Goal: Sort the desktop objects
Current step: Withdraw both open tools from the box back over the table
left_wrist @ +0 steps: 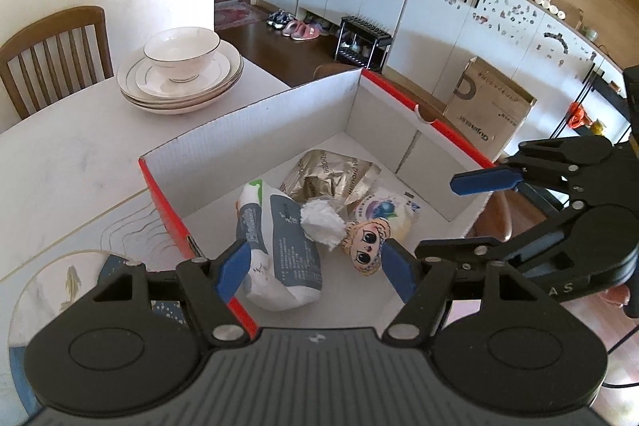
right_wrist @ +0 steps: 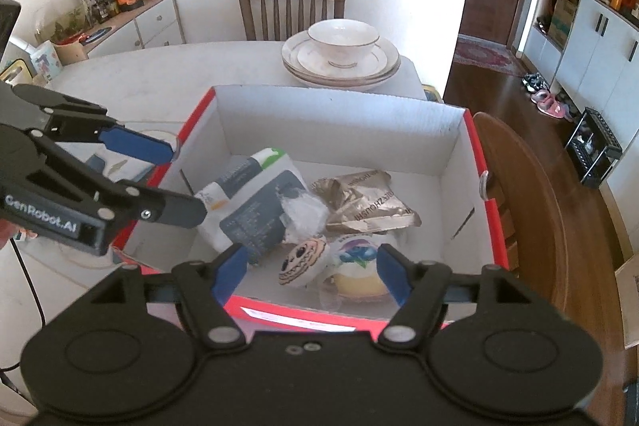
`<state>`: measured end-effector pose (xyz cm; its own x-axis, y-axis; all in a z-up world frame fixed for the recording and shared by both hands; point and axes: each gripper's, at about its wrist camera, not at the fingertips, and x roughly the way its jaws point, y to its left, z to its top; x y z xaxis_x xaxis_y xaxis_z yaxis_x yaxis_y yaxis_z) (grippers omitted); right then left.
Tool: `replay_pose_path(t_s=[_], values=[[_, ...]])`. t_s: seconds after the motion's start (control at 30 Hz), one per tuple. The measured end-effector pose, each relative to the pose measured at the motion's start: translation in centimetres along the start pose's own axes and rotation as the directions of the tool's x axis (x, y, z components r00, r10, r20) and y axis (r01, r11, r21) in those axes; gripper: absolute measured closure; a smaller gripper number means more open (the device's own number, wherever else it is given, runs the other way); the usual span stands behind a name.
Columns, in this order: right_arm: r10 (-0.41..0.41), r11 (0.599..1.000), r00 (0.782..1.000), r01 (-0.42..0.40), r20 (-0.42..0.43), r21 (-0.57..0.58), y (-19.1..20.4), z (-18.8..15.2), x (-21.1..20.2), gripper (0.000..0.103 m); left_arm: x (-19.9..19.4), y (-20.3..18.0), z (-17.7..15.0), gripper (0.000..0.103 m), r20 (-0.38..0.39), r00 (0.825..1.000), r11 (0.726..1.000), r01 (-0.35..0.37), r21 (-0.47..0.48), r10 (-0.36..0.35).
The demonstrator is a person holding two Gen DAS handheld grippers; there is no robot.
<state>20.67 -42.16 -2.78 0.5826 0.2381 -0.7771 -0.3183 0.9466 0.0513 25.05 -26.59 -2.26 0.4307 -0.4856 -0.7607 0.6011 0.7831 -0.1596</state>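
Both tools, the left tool (left_wrist: 315, 268) and the right tool (right_wrist: 307, 272), stood half open and held nothing. One box (left_wrist: 255, 114) on the white worktop (left_wrist: 72, 154) contained five items: two packets, one tissue, two small round things. Behind it stood one bowl (left_wrist: 181, 52) on three plates (left_wrist: 179, 90), one chair (left_wrist: 56, 46) and white cupboards.

The bench (right_wrist: 159, 74) is pale and marbled, with faint wavy gold lines near its close corner. On it stands an open box (left_wrist: 255, 114), red outside and white inside, its far wall near a stack of plates (left_wrist: 179, 90). The stack sits by the far edge of the bench, a bowl (left_wrist: 181, 52) resting on the top plate. At the near left, just beside the box, lies a round mat (left_wrist: 52, 290) with a blue rim and a fish drawn on it; its far edge is hidden, so contact with the box cannot be told.
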Motion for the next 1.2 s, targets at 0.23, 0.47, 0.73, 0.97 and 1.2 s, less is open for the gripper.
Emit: replay_pose_path(t_s=[0.23,0.47,0.73,0.97,1.2], values=[[0.006,1.000,1.000,-0.007,0.015,0.030,0.7,-0.1,-0.5,0.024,-1.9,0.3,-1.5,0.032,0.028,1.000,1.000,0.011,-0.001,-0.011],[0.009,0.998,1.000,-0.011,0.026,0.061,2.3,-0.2,-0.7,0.020,-3.9,1.6,-3.1,0.025,0.053,0.998,1.000,0.023,0.003,-0.023],[0.009,0.999,0.999,-0.011,0.046,0.047,6.0,-0.3,-0.7,0.008,-6.5,4.4,-5.4,0.020,0.074,0.997,0.999,0.039,-0.009,-0.038],[0.012,1.000,0.999,-0.013,0.038,0.025,10.3,0.0,-0.1,0.008,-8.4,7.1,-8.1,0.019,0.064,0.996,0.998,0.058,-0.007,-0.057],[0.017,1.000,1.000,-0.017,0.023,0.020,14.7,0.2,1.3,0.008,-10.4,10.3,-11.2,0.009,0.059,0.997,0.999,0.050,-0.007,-0.049]])
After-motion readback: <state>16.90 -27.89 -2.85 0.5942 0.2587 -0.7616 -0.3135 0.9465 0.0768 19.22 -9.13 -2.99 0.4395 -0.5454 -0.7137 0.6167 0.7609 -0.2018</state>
